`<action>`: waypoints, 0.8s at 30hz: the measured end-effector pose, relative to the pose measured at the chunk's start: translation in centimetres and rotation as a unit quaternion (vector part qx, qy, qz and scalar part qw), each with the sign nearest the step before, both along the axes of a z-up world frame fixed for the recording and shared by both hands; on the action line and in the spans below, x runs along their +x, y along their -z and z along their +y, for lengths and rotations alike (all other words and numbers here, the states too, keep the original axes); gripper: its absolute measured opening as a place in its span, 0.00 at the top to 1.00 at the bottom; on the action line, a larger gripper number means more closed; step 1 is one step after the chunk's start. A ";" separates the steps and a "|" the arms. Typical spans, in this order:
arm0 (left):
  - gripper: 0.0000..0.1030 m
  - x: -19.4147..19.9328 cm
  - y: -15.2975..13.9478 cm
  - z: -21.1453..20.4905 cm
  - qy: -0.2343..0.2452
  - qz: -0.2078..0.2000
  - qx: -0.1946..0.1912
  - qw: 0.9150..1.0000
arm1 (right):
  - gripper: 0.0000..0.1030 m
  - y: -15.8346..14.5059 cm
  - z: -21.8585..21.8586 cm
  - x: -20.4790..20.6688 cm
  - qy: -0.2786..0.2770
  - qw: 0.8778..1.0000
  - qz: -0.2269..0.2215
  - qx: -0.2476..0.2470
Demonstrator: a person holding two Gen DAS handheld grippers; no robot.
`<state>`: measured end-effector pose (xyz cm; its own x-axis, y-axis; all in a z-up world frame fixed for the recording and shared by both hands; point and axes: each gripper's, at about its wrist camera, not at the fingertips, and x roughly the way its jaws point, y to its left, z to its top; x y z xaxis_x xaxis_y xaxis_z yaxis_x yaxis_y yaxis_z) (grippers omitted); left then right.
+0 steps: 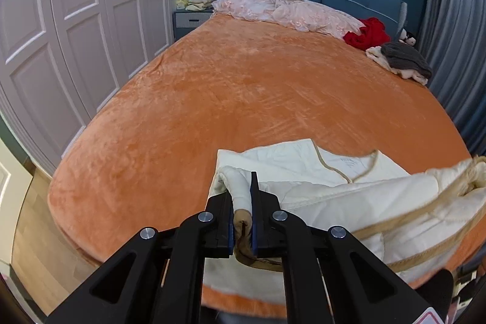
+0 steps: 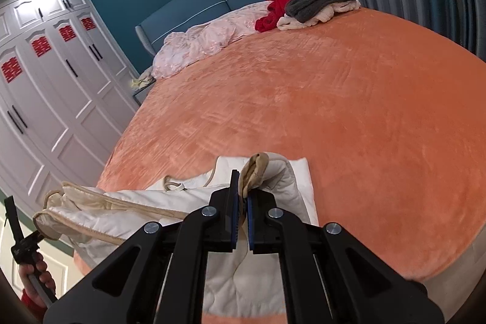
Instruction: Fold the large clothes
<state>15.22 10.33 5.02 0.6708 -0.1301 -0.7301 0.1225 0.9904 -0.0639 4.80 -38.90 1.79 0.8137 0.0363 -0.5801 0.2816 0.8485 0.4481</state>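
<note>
A cream quilted garment with tan trim point(image 1: 349, 196) lies bunched at the near edge of the orange bed point(image 1: 227, 87). My left gripper point(image 1: 243, 202) is shut on a tan-edged fold of it and holds that part up. My right gripper point(image 2: 243, 196) is shut on another tan-trimmed fold of the same garment point(image 2: 136, 211), which hangs between the two grippers. The left gripper also shows in the right wrist view at the far left point(image 2: 21, 242), held by a hand.
A crumpled pink duvet point(image 1: 279, 8) lies along the blue headboard. A red cloth point(image 1: 367, 34) and a grey and cream pile point(image 1: 401, 59) sit at the far right corner. White wardrobe doors point(image 1: 76, 29) stand left of the bed; grey curtains point(image 1: 449, 20) hang on the right.
</note>
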 end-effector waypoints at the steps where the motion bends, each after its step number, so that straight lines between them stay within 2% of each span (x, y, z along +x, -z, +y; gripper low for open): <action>1: 0.94 0.9 0.6 -0.2 -0.004 0.000 0.001 1.000 | 0.97 0.4 0.0 0.7 0.002 1.000 0.000 -0.004; 12: 0.93 7.8 5.9 -2.5 -0.029 0.041 0.025 0.998 | 0.96 4.3 -0.6 6.0 0.025 0.999 0.024 0.007; 24: 0.91 11.1 10.2 -4.0 -0.042 0.076 0.050 0.995 | 0.96 8.0 -1.1 9.4 0.037 0.997 0.062 0.009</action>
<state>26.35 6.33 -5.19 0.5568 0.0000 -0.8307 0.0357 0.9991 0.0239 14.18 -39.98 -6.25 0.7365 -0.0101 -0.6764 0.3980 0.8150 0.4212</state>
